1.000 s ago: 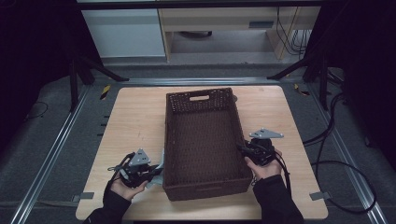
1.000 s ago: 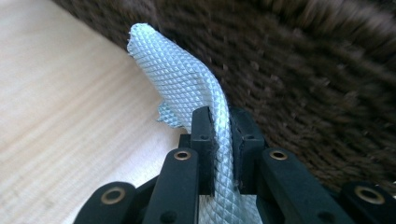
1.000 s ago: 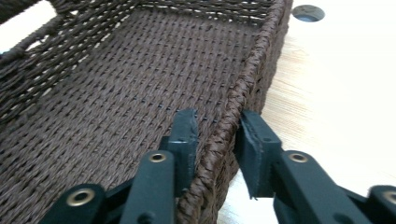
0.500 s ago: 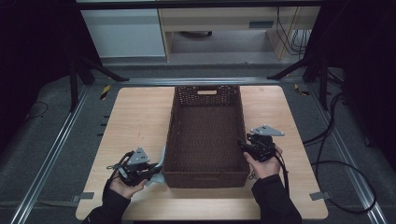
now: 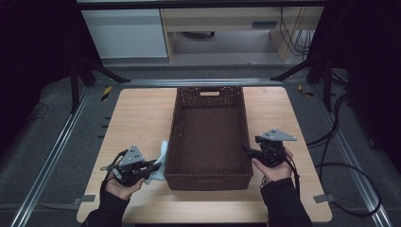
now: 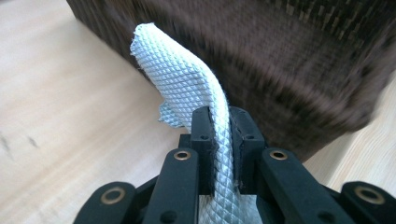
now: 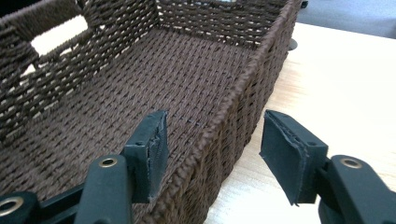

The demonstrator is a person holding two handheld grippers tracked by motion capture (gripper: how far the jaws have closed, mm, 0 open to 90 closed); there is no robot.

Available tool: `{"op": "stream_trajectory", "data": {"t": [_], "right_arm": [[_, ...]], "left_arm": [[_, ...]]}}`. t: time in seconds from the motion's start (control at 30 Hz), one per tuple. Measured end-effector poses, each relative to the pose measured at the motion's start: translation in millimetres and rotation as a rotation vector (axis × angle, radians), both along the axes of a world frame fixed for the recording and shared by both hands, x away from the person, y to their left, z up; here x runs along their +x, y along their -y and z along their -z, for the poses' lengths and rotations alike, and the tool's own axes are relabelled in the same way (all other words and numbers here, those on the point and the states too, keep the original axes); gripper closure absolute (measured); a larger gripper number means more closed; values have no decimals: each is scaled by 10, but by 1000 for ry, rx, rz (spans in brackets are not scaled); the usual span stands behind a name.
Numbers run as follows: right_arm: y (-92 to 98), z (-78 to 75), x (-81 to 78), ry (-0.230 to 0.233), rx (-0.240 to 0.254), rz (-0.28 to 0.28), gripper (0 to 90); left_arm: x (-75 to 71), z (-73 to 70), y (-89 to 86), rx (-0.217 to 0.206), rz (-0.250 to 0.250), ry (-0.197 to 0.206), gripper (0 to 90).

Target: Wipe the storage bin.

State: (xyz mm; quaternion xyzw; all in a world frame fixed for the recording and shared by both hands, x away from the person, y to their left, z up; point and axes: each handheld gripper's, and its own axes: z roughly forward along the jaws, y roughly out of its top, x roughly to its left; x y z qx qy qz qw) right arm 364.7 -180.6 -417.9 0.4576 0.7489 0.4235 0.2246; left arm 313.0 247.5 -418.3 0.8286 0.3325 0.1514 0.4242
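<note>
One dark brown woven rectangular basket (image 5: 208, 137) stands on the light wooden desk (image 5: 142, 113), and its woven floor is bare, with a slot handle cut into its far end wall. One pale, diamond-textured white cloth (image 5: 160, 158) lies just outside the basket's left long wall, near the basket's near-left corner, touching or almost touching the wicker.

The left gripper (image 5: 150, 166) sits beside that same corner — its fingers (image 6: 201, 135) are clamped on the cloth, which passes between them as a narrow fold and arches up against the basket's wall in the left gripper view (image 6: 187, 84).

The right gripper (image 5: 247, 149) is at the basket's right long wall, towards the near end. Its fingers (image 7: 156, 140) have just been opening and now stand apart astride the rim (image 7: 233, 98), one inside the basket and one outside, neither pad pressing on the wicker.

Two grippers, one basket, one cloth.
</note>
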Motion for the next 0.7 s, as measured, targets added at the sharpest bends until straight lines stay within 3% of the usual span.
{"op": "stream_trajectory", "data": {"t": [0.1, 0.2, 0.37, 0.4, 0.47, 0.57, 0.7], "right_arm": [[-27, 29, 23, -20, -14, -8, 448], [-56, 55, 45, -36, -38, -10, 486], [-99, 67, 73, -75, -20, -8, 636], [-168, 86, 76, -75, -62, 37, 700], [-196, 88, 77, -67, -77, 62, 712], [-193, 100, 98, -68, -40, 93, 723], [-221, 105, 125, -62, -40, 128, 719]], "left_arm": [[-51, -64, -8, -10, 11, 30, 807], [-77, -56, 28, 10, 31, 34, 807], [-100, 52, 74, 39, 38, -5, 807], [-110, 107, 83, 56, 41, -23, 806], [-115, 139, 89, 62, 42, -32, 807], [-108, 220, 105, 82, 46, -62, 807], [-81, 309, 136, 118, 51, -88, 807]]}}
